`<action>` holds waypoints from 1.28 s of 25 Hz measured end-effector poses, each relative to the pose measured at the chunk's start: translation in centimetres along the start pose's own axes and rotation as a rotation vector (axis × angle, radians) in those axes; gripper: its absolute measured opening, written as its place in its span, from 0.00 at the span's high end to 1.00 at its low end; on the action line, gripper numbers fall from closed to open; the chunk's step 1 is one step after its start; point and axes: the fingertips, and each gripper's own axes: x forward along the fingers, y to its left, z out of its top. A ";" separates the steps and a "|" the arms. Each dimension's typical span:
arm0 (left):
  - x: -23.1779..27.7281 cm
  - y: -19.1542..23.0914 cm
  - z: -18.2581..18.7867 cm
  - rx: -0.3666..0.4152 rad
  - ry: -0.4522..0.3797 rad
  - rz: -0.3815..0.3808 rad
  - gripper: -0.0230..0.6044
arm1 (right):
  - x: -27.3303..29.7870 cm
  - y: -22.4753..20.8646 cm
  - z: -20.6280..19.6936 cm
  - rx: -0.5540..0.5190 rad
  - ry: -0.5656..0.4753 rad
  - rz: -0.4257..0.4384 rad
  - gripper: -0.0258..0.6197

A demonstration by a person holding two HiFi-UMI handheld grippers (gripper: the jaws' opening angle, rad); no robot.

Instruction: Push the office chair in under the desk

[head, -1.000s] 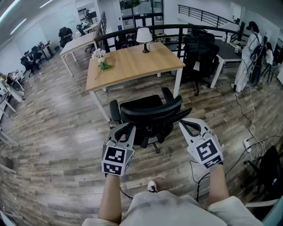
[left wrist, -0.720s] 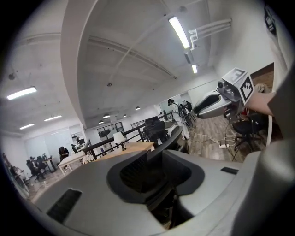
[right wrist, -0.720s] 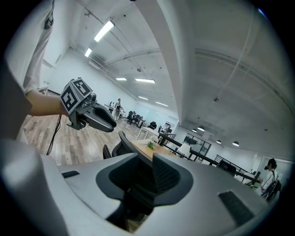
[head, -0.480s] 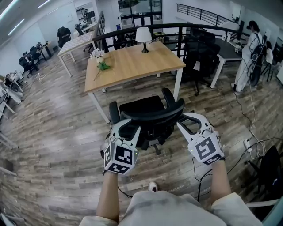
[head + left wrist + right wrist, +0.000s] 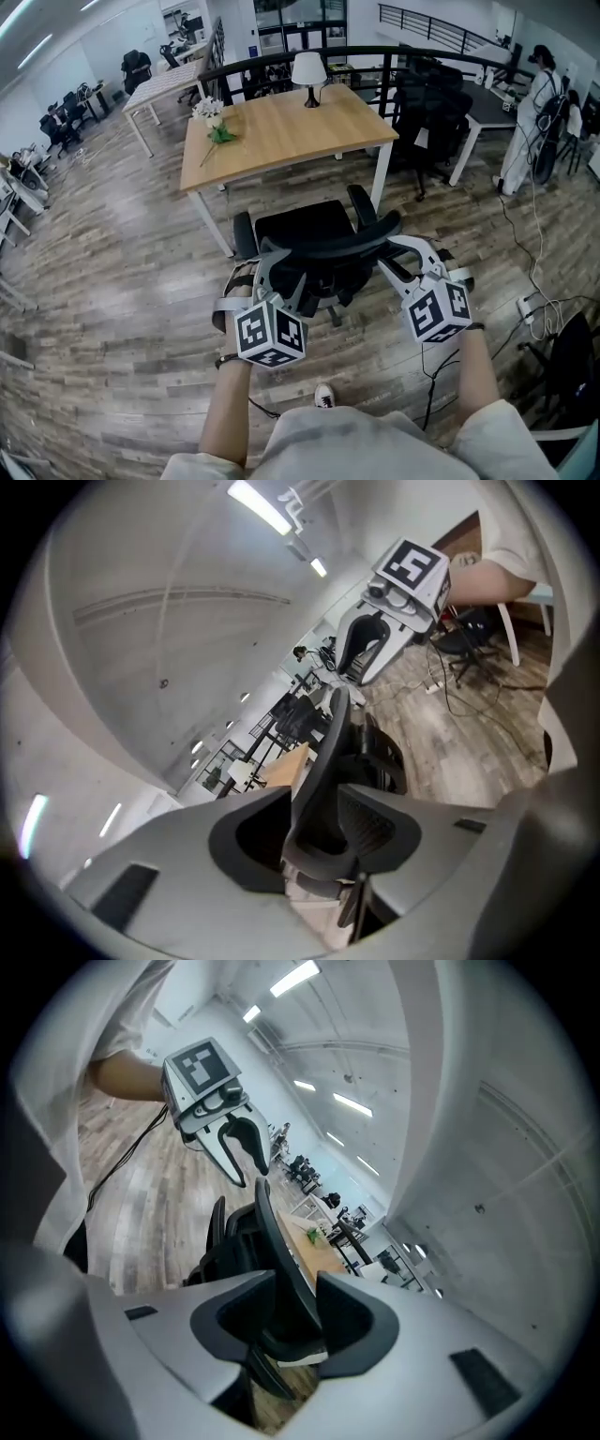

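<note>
Office chair (image 5: 314, 234) has its backrest rim between the jaws of the left tool (image 5: 277, 265) and right tool (image 5: 398, 251). Both have just been opening and are spread, not pinching it. It stands just before the tabletop (image 5: 281, 141), which carries flowers (image 5: 214, 117) and a lamp (image 5: 308, 70).

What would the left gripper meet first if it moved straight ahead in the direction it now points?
The office chair's backrest: its top rim stands between the jaws of the left gripper, which have just been opening. Depth is unclear, so contact is probably almost immediate.
</note>
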 end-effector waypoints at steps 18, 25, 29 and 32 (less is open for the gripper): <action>1.9 -0.7 -0.1 0.263 0.054 0.052 0.66 | 2.2 0.1 -2.4 -0.397 0.184 -0.087 0.70; 2.7 -0.3 0.3 0.356 0.124 0.073 0.66 | 3.4 -0.2 -2.3 -0.488 0.141 -0.085 0.70; 2.7 -0.2 0.0 0.368 0.151 0.092 0.70 | 4.0 -0.2 -2.2 -0.512 0.112 -0.080 0.70; 3.0 -0.2 0.0 0.381 0.168 0.111 0.72 | 4.4 0.0 -2.5 -0.562 0.103 -0.087 0.71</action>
